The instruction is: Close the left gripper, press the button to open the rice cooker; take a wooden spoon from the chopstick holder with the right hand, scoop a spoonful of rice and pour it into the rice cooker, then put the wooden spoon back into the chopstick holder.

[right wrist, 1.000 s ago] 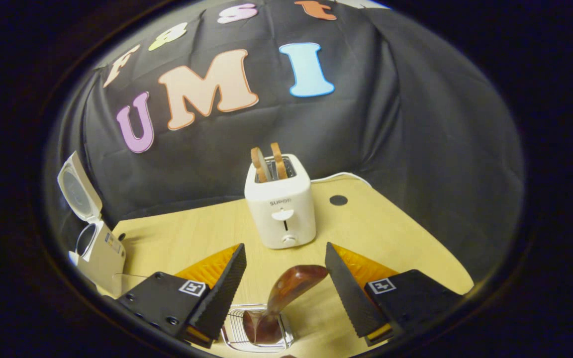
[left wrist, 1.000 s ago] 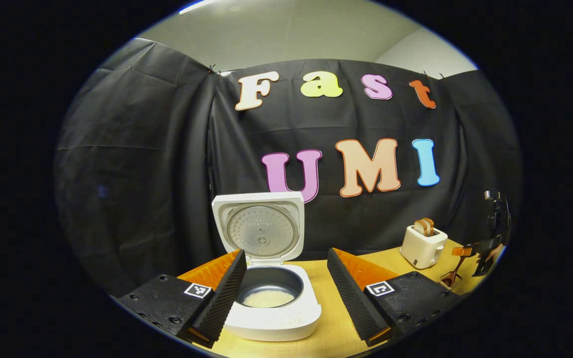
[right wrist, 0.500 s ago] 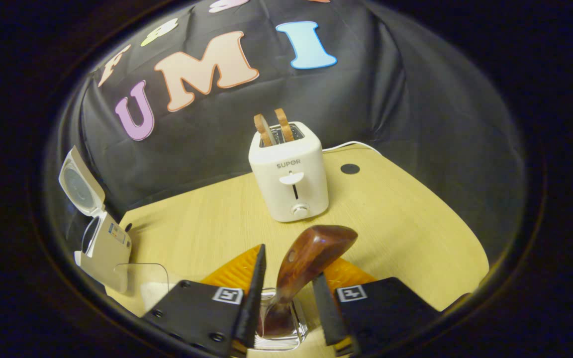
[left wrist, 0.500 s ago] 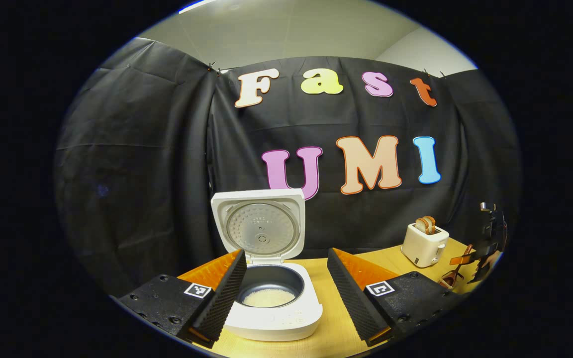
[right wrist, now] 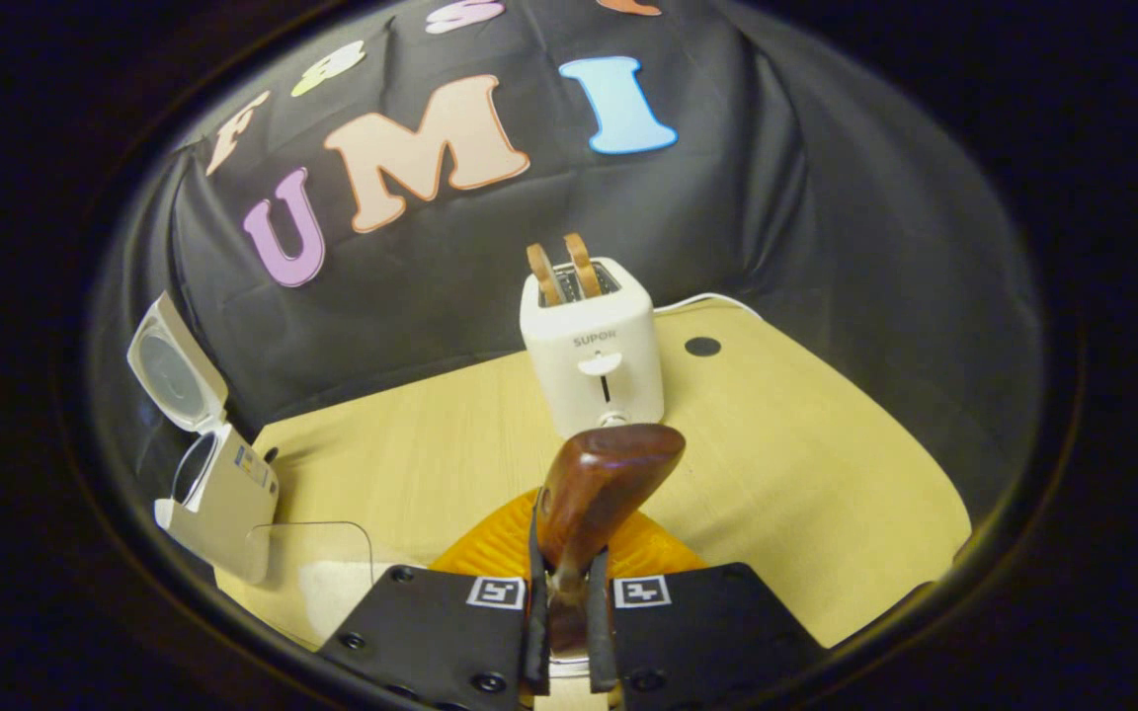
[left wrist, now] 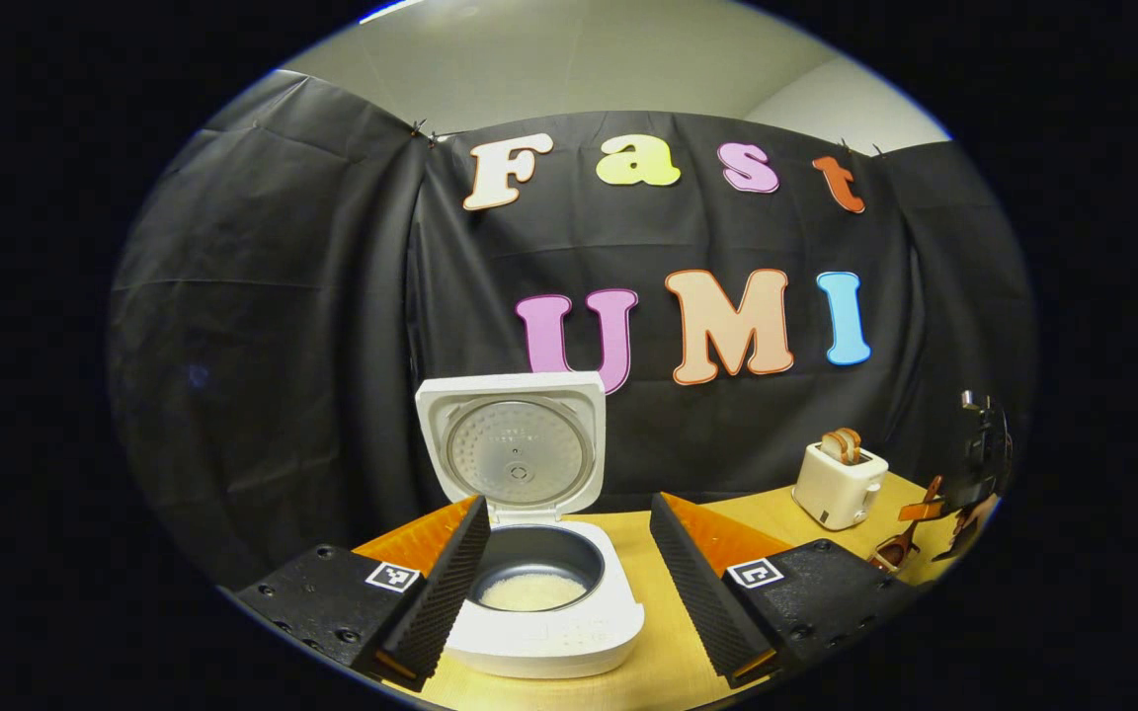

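Observation:
In the right gripper view my right gripper is shut on the dark wooden spoon. Its thick handle sticks up between the fingers, and the holder below is hidden by them. The white rice cooker stands at the left with its lid up. In the left gripper view the rice cooker sits straight ahead, lid raised, with white rice in its dark pot. My left gripper is open, one finger on each side of the cooker and short of it. The right gripper and the spoon appear at the far right.
A white toaster with two slices of bread stands on the wooden table behind the spoon, its cord trailing to the right. A clear container holding something white sits near the cooker. Black cloth walls in the table at the back and both sides.
My right gripper has come down over the spoon handle and shut on it, having been wide open a second ago. The left gripper has stayed open and nearly still.

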`<state>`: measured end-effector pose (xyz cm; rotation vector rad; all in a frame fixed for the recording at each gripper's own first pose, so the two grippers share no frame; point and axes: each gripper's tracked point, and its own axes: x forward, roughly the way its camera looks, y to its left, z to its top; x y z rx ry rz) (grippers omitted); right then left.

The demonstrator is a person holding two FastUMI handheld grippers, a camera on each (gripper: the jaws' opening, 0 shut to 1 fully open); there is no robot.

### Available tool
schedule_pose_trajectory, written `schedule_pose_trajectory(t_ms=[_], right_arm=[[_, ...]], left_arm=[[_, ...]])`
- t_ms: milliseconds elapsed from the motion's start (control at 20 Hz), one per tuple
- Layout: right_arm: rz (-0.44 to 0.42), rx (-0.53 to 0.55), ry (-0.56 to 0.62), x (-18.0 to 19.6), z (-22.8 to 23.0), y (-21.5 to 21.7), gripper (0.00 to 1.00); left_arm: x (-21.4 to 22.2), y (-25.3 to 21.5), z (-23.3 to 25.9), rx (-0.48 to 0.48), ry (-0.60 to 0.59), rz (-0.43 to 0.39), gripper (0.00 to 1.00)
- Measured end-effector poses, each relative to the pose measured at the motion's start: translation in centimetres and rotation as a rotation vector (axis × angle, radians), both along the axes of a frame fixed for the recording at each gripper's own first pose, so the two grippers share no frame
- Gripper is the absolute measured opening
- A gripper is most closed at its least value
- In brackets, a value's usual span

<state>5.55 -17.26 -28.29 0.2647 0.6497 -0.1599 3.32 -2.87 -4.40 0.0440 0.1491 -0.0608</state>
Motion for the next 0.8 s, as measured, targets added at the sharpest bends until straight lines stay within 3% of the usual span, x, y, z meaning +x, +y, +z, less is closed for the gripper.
schedule_pose_trajectory(t_ms=[200, 300, 450, 800], right_arm=[[-0.011, 0.004, -0.08, 0.2, 4.8, 0.5, 0.18], [-0.008, 0.019, -0.125, 0.4, 7.0, 1.6, 0.18], [0.021, 0.052, -0.181, 0.7, 9.9, 4.4, 0.18], [0.171, 0.082, -0.18, 0.3, 9.8, 13.3, 0.18]], left_arm=[[0.2, 0.0, 0.0, -0.021, -0.008, -0.021, 0.96], [0.2, 0.0, 0.1, -0.029, -0.009, -0.033, 0.99], [0.3, 0.3, 0.2, -0.037, -0.015, -0.043, 0.96], [-0.3, 2.0, 0.5, -0.041, -0.02, -0.046, 0.99]])
